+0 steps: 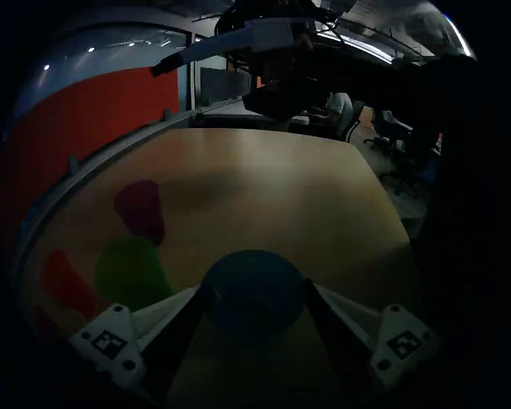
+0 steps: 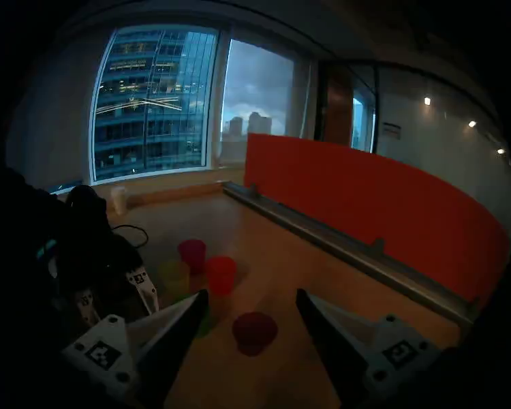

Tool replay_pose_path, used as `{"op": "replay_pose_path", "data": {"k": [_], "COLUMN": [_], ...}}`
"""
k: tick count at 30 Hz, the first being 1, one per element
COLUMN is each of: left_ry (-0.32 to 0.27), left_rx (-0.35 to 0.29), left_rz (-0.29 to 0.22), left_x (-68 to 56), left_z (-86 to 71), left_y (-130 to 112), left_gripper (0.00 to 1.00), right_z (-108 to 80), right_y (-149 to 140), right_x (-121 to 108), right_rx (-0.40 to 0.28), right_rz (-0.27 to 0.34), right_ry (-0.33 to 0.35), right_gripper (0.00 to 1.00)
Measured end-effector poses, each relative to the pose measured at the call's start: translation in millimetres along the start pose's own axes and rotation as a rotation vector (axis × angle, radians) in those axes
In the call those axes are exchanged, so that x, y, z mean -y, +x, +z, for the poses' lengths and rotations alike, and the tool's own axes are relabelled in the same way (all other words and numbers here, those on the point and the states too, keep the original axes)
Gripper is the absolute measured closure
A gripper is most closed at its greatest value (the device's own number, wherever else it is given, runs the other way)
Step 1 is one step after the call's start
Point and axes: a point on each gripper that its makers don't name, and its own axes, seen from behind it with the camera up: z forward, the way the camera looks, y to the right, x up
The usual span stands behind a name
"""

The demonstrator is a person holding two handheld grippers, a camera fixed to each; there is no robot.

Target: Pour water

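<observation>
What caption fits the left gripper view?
Left gripper with a blue cup between its fingers, over a wooden table.

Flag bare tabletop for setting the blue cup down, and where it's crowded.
Left gripper view: the wooden table is bare ahead of the blue cup, out to its far and right edges. Crowded on that view's left, by the red partition: maroon cup, green cup, red cup.

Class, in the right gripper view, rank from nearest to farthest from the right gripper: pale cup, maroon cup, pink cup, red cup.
1. maroon cup, just ahead, centre
2. red cup, farther, slightly left
3. pink cup, behind the red one
4. pale cup, far left by the window
</observation>
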Motion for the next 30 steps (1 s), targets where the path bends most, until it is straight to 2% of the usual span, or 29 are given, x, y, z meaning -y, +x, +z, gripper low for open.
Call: {"op": "replay_pose_path", "data": {"k": [2, 4, 18, 30], "left_ry": [0.011, 0.017, 0.013, 0.042], "left_rx": [0.002, 0.003, -0.009, -0.078], "left_rz": [0.004, 0.006, 0.002, 0.0], "left_x": [2.2, 3.3, 2.1, 5.7], "left_z": [1.4, 2.2, -0.6, -19.4], "left_y": [-1, -1, 0, 30], "left_gripper": [0.1, 0.11, 0.12, 0.13], "right_z": [0.0, 0.0, -0.6, 0.0], "right_y": [0, 0, 2, 5], "right_x": [-1, -1, -1, 1], "right_rx": [0.0, 0.0, -0.005, -0.01], "right_rz": [-0.001, -0.001, 0.001, 0.002], "right_ry": [-0.001, -0.002, -0.007, -0.008], "right_gripper": [0.0, 0.0, 0.0, 0.0]}}
